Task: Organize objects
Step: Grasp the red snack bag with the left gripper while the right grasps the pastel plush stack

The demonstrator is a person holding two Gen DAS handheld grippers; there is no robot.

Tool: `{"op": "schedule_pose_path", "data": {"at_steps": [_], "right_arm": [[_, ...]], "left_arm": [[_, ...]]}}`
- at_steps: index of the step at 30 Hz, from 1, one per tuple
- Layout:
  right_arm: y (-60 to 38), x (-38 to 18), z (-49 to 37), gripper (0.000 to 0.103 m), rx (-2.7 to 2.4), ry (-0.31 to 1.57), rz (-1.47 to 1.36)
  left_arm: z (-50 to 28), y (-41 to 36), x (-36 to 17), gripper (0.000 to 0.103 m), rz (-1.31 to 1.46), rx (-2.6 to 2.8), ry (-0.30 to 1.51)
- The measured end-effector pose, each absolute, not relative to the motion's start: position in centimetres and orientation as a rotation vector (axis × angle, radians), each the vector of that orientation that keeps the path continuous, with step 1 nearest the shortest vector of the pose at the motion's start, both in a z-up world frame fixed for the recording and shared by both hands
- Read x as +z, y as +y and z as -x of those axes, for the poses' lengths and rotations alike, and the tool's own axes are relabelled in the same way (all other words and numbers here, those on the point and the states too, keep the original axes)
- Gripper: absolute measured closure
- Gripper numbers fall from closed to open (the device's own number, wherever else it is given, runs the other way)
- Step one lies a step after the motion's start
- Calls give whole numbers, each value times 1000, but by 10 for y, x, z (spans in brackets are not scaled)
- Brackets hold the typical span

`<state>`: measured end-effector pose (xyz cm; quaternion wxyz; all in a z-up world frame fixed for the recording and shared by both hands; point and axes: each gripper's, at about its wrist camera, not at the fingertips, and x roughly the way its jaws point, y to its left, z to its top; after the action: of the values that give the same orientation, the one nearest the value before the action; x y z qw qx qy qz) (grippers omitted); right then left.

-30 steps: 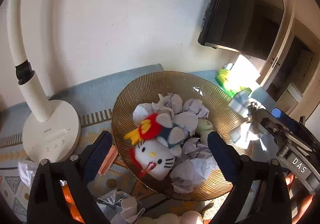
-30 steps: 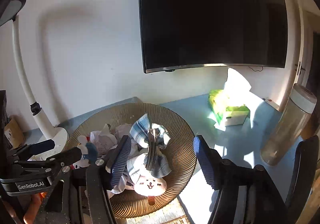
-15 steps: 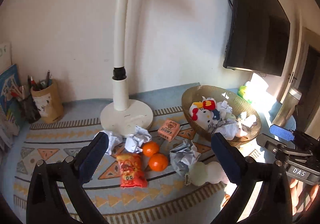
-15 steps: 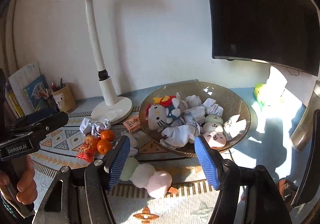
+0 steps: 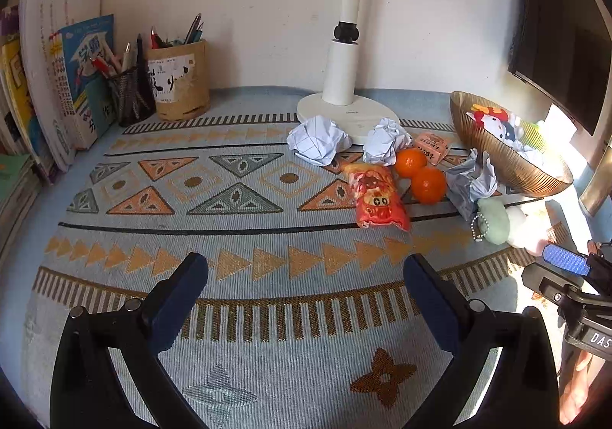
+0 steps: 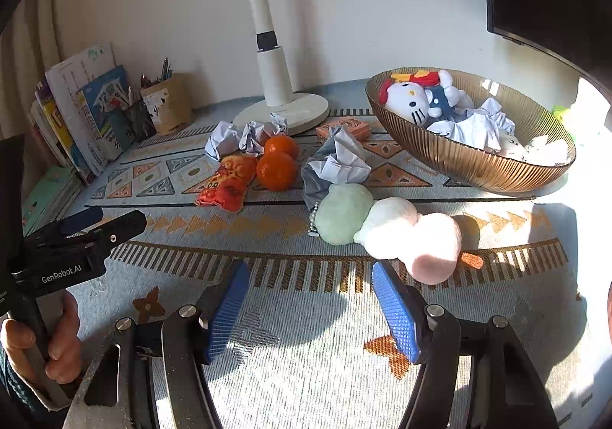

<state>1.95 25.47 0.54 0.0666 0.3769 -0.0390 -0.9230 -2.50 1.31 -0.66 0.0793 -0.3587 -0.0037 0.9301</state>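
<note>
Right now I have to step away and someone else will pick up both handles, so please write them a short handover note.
Left tongs: open, empty, above bare patterned mat.
Right tongs: open, empty, just short of the three-ball plush.
Already in the amber bowl: white cat plush and several crumpled papers.
Still loose on the mat: three paper balls, two oranges, red snack packet, small orange box, the three-ball plush.
Left: sort these loose items. The plush is probably the easiest next pick for the right tongs.
</note>
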Motion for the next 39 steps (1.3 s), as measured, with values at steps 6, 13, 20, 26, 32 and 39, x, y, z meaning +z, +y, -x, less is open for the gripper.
{"op": "schedule_pose_path", "data": {"at_steps": [6,13,20,26,32,39], "right_arm": [[259,-4,-10,37,-2804,-134,-1199],[247,-7,-13,27,-2776,-27,-1198],[281,-1,-13,26,-2722,-273,-1203],[335,13,0,18,-2853,-365,-1234],[330,-5,30,18,-2726,-401,-1369],[280,8,-6,18,-2612,-196,-1302]], "left_arm": [[25,20,-10,1,1083,2803,43],[24,25,-11,1,1086,2795,84],[35,27,-10,1,1157,2704,74],[76,54,5,1,1143,2619,125],[120,85,-18,2,1225,2556,170],[125,77,-25,2,1245,2540,82]]}}
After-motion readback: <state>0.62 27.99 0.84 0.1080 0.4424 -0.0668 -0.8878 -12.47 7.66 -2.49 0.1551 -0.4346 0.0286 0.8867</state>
